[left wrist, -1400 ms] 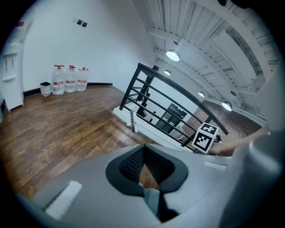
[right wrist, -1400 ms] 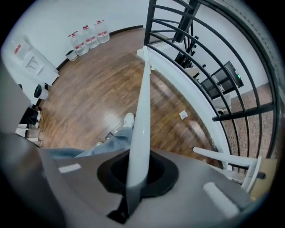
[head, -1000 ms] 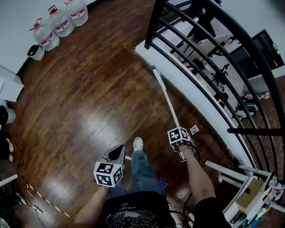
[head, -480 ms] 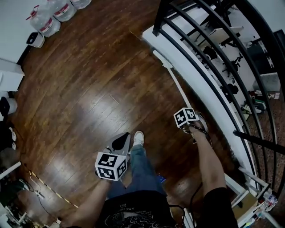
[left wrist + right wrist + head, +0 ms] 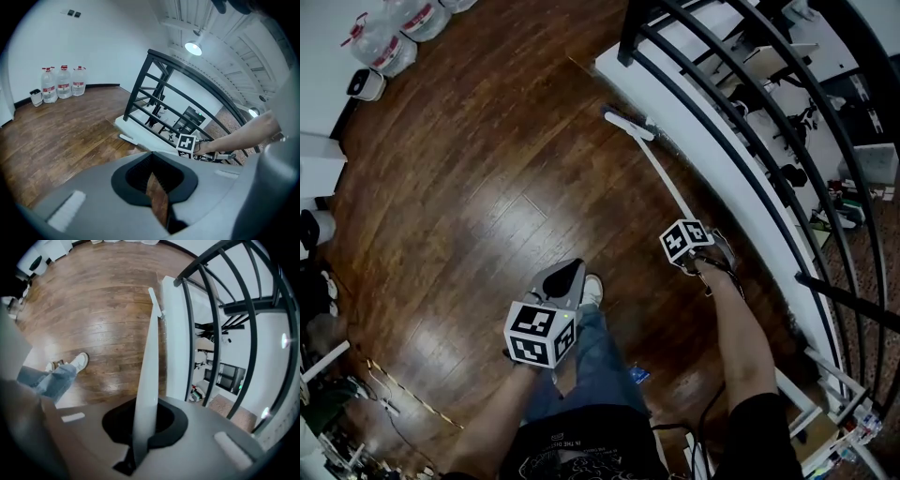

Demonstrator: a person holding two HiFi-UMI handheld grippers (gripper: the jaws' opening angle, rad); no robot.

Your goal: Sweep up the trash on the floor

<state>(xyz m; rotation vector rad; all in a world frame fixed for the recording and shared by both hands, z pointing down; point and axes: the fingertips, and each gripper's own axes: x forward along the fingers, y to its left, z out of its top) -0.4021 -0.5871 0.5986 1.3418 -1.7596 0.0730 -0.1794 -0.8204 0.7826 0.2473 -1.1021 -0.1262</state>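
Observation:
My right gripper [image 5: 698, 249] is shut on the long white handle of a broom [image 5: 661, 173]. The handle slants forward, and the broom head [image 5: 627, 124] rests on the wood floor beside the white ledge under the railing. In the right gripper view the handle [image 5: 149, 366] runs up from between the jaws [image 5: 143, 427] to the head [image 5: 154, 298]. My left gripper [image 5: 570, 277] hangs shut and empty over the floor next to the person's white shoe [image 5: 592, 291]. Only a thin slit of floor shows between its jaws [image 5: 157, 197]. No trash is plainly visible on the floor.
A black stair railing [image 5: 741, 122] and its white ledge [image 5: 712, 159] run along the right. Three large water bottles [image 5: 63, 82] and a small white bin [image 5: 366, 84] stand by the far wall. Cables and clutter [image 5: 384, 398] lie at the lower left. A small blue thing [image 5: 639, 375] lies by the person's leg.
The broom head has slid forward and a little left along the ledge. My left gripper has risen slightly and the person has stepped forward. Both grippers keep their state.

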